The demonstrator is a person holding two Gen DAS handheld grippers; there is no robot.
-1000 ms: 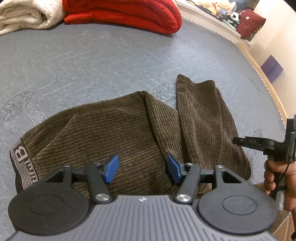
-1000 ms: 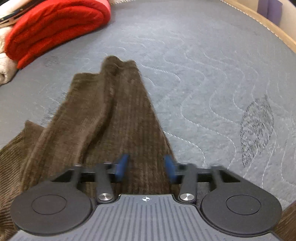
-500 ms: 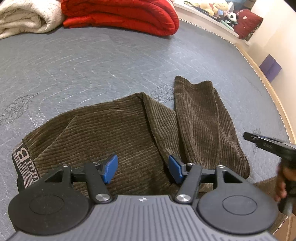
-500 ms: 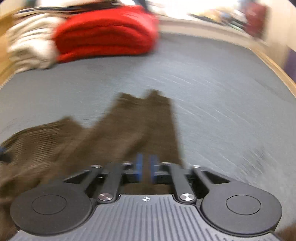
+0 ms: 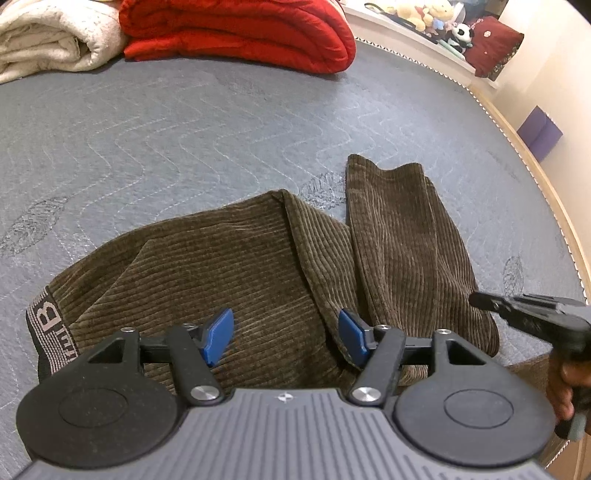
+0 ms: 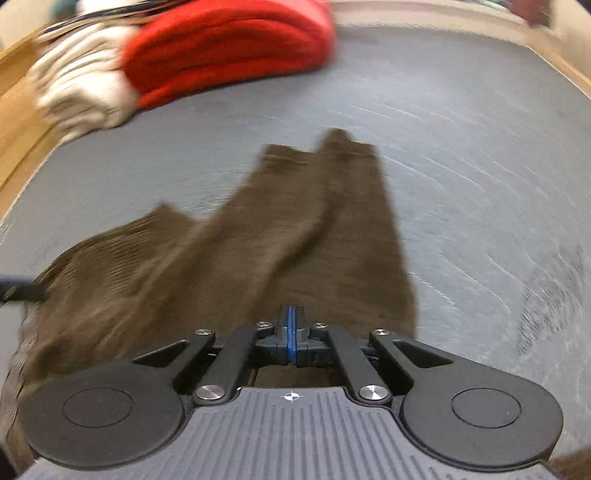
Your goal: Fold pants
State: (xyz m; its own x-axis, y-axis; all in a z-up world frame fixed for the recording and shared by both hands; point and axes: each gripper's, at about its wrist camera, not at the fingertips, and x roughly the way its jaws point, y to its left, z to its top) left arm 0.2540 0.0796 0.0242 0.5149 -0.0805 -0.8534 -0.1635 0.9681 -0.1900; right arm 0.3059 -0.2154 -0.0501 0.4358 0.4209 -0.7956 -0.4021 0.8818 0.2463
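Brown corduroy pants (image 5: 229, 266) lie under the spread left tool (image 5: 286, 338); right tool (image 6: 291, 328) pinched closed.

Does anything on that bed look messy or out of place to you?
Only the brown corduroy pants: they lie bent and rumpled on the grey mattress, the legs angled away from the waistband, not straight. The red blanket looks neatly folded.

Grey quilted mattress (image 5: 192, 125) under my fingers, wooden frame along its edge

On it lie the brown corduroy pants (image 5: 229, 266), spread flat with the legs folded over toward the right and the waistband at the left; at the far end sit a folded red blanket (image 5: 236, 33) and, touching it, a rolled cream blanket (image 5: 48, 40)
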